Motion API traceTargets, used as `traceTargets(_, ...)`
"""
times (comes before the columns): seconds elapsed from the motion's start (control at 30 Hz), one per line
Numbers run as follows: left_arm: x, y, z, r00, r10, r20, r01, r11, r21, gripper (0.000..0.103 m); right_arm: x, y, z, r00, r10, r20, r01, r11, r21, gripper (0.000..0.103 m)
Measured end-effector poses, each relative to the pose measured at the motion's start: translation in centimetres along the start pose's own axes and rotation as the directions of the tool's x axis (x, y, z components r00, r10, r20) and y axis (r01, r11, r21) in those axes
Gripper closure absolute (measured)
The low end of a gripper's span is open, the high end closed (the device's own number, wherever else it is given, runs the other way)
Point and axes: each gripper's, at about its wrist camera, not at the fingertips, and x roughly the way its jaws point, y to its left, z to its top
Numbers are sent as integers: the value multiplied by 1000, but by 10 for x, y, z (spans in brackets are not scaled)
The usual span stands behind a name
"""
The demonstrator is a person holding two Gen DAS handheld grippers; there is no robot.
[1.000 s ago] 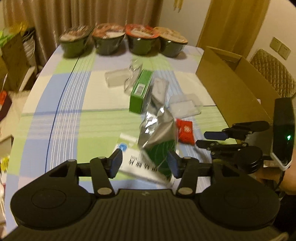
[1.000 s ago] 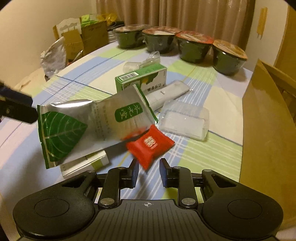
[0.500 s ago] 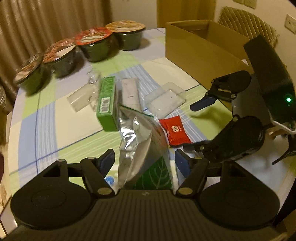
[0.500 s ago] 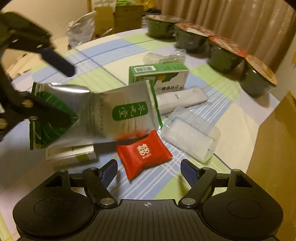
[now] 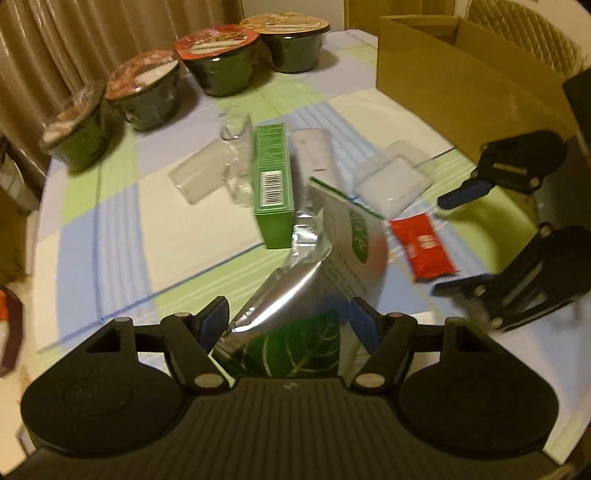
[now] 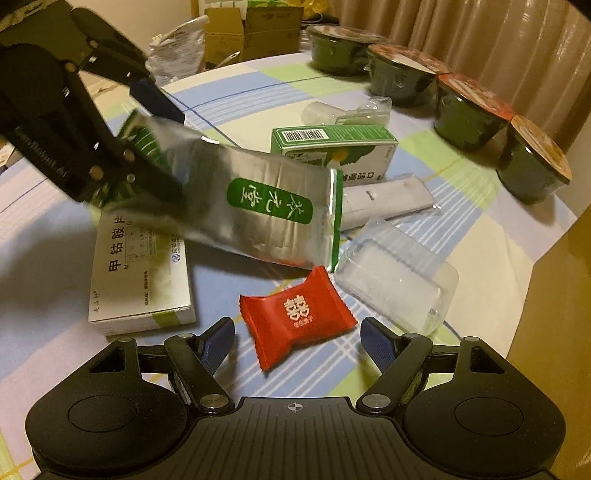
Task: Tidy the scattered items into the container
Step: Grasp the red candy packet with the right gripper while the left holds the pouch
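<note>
Right hand-held gripper point(image 6: 297, 338) spread, red candy packet point(image 6: 295, 315) between its fingertips, long axis crosswise; left hand-held gripper point(image 5: 290, 323) pinches foil pouch point(image 5: 314, 280).

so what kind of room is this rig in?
Most likely a home dining room: a round table with a checked cloth, a row of instant noodle bowls along its far edge, floor-length curtains behind, and a padded chair beyond the cardboard box.

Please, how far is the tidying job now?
Early. The visible part of the cardboard box shows nothing inside. In hand: the left tool holds the silver pouch lifted. The open right tool frames the red candy. Green carton and clear trays remain.
</note>
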Motion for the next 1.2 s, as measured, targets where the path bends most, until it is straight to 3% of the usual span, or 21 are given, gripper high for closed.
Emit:
traceTargets(0.13, -5, -20, 3, 999, -8, 38, 2, 988, 155, 35, 3, -2, 4, 1000, 1, -4, -1, 1000, -23, 22)
traceTargets(0.27, 9, -46, 5, 999, 18, 28, -27, 938, 344, 27, 4, -4, 5, 1000, 1, -5, -1, 1000, -26, 22)
traceTargets(0.37, 24, -56, 7, 999, 31, 9, -32, 914, 403, 21, 4, -5, 5, 1000, 0, -5, 0, 1000, -29, 22)
traceTargets(0.53, 43, -65, 11, 994, 113, -14, -91, 863, 497, 23, 9, -3, 6, 1000, 7, -23, -8, 997, -77, 22)
traceTargets(0.6, 46, -63, 13, 995, 95, -38, -63, 860, 506, 34, 12, -3, 8, 999, 14, -29, -17, 995, -93, 22)
traceTargets(0.67, 46, -60, 14, 996, 79, -45, -44, 850, 525, 39, 14, -4, 12, 999, 16, -29, -19, 994, -103, 22)
traceTargets(0.83, 47, -52, 14, 998, 38, -52, -2, 830, 558, 40, 26, -9, 26, 994, 73, -77, -82, 990, -119, 22)
traceTargets(1.0, 47, -47, 13, 999, 4, -43, 21, 824, 566, 38, 40, -29, 32, 977, 162, -140, -166, 986, -11, 22)
traceTargets(1.17, 49, -41, 13, 998, -23, -55, 49, 842, 537, 37, 41, -31, 37, 967, 177, -184, -182, 983, -10, 22)
traceTargets(1.2, 49, -41, 13, 998, -24, -55, 50, 843, 536, 37, 40, -29, 37, 967, 174, -188, -180, 984, -17, 28)
